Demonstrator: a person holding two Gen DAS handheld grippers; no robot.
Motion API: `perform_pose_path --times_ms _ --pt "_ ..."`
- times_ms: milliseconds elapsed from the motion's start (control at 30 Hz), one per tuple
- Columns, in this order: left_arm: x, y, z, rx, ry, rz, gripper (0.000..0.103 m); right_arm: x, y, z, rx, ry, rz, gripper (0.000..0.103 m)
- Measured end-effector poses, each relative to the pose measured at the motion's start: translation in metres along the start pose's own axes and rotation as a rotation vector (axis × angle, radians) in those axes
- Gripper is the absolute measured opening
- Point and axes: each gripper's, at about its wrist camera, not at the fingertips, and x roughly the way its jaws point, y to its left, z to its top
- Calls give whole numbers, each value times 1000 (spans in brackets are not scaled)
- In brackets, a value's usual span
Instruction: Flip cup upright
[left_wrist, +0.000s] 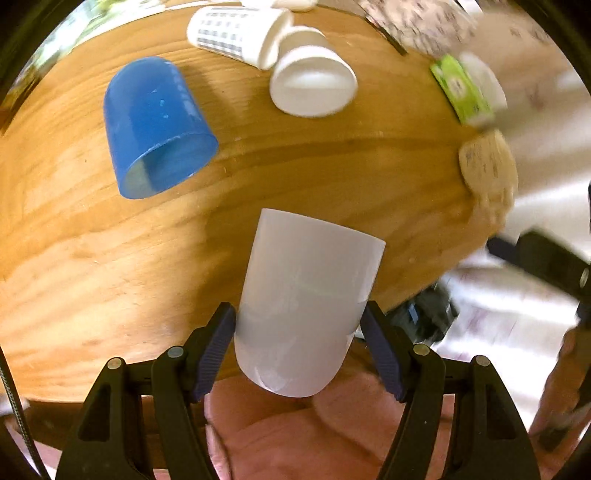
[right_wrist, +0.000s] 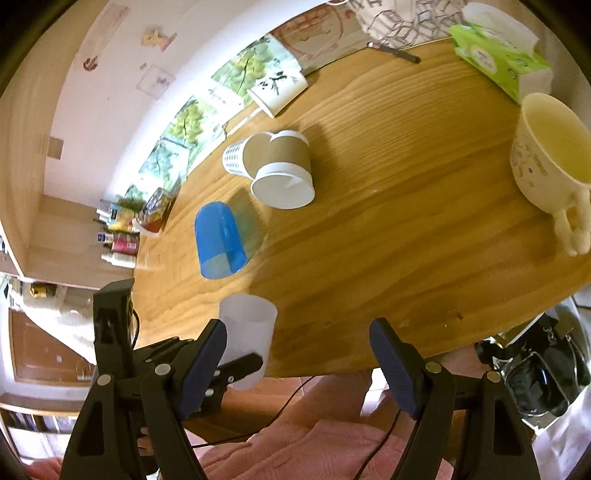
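Observation:
My left gripper (left_wrist: 299, 332) is shut on a white plastic cup (left_wrist: 306, 295) and holds it above the near edge of the round wooden table (left_wrist: 332, 173), its flat end pointing away from me. The same cup (right_wrist: 247, 332) shows in the right wrist view, held by the left gripper's fingers (right_wrist: 240, 365) at the table's near left edge. My right gripper (right_wrist: 299, 354) is open and empty over the table's near edge. A blue cup (left_wrist: 155, 125) lies on its side on the table, also seen in the right wrist view (right_wrist: 219, 240).
Two paper cups lie on their sides further back: a checked one (left_wrist: 236, 33) and a white one (left_wrist: 314, 85), brown-sleeved in the right wrist view (right_wrist: 284, 173). A cream mug (right_wrist: 550, 166) stands upright at the right edge, a green tissue box (right_wrist: 498, 59) behind it.

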Motion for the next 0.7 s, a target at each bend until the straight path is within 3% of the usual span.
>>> perform_pose_path --times_ms 333,700 --pt "6 14 3 -243 -95 -83 73 20 11 18 -65 85 3 80" --pt "14 44 -3 -392 -114 -134 74 37 25 35 -98 167 0 80"
